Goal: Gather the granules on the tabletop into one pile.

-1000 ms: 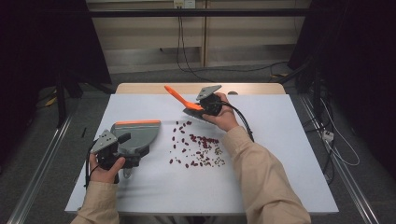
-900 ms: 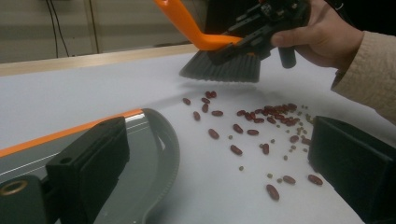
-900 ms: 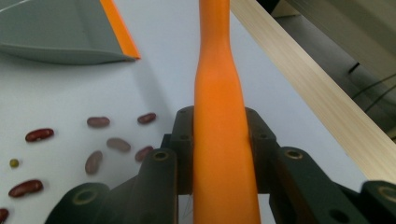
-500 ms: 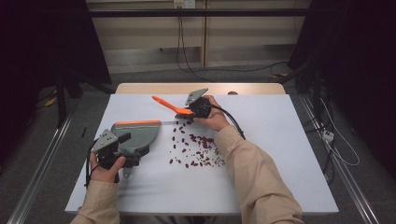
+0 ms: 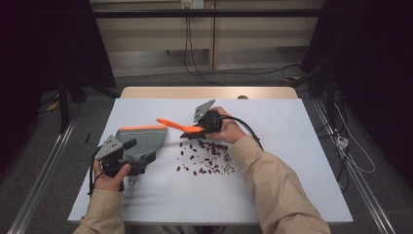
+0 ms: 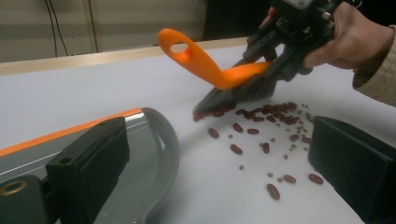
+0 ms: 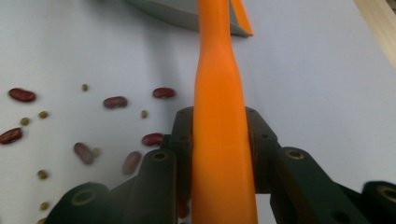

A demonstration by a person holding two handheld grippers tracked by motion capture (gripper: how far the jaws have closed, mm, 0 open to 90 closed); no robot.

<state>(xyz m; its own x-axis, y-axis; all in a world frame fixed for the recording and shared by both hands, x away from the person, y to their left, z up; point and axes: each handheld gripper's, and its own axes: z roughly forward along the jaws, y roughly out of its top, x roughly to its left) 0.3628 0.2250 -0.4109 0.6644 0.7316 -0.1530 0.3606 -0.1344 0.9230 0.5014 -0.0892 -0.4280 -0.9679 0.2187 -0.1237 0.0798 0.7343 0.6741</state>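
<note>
Presently, brush [image 5: 178, 125] clamped in right gripper [image 5: 203, 127] beside beans [image 5: 207, 157], for sweeping; dustpan [image 5: 141, 142] pinched by left gripper [image 5: 127, 157], mouth facing beans.

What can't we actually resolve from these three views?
- Brush bristles: in the right gripper view the jaws and the orange handle cover them; in the left gripper view they are dark and blurred against the right gripper.
- Dustpan handle: in the high view the left gripper covers it.
- Small green beans: too small to count in the high view.
</note>
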